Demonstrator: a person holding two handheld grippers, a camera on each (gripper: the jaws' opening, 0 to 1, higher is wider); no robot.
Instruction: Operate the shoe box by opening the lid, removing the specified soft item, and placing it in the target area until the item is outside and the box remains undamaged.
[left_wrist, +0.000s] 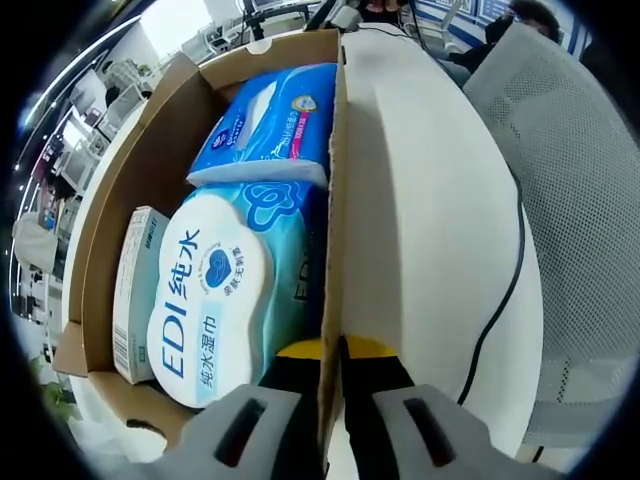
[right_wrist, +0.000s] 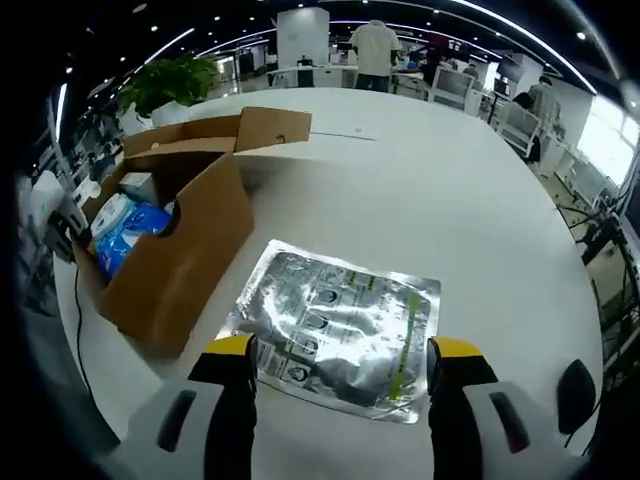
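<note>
Left tongs (left_wrist: 333, 365) pinch the box wall (left_wrist: 333, 200) beside wet wipes (left_wrist: 215, 295).

The left gripper view sits right at the box (left_wrist: 335, 230), looking steeply down along its side wall into the open top and onto the white desk (left_wrist: 430, 200) beside it, with the wall running up between the jaws. The right gripper view looks from farther back and higher, forward and down across the desk (right_wrist: 420, 190), with a silver pouch (right_wrist: 335, 325) close ahead and the box (right_wrist: 175, 260) off to the left. Both views share the box, its contents and the desk around it.
</note>
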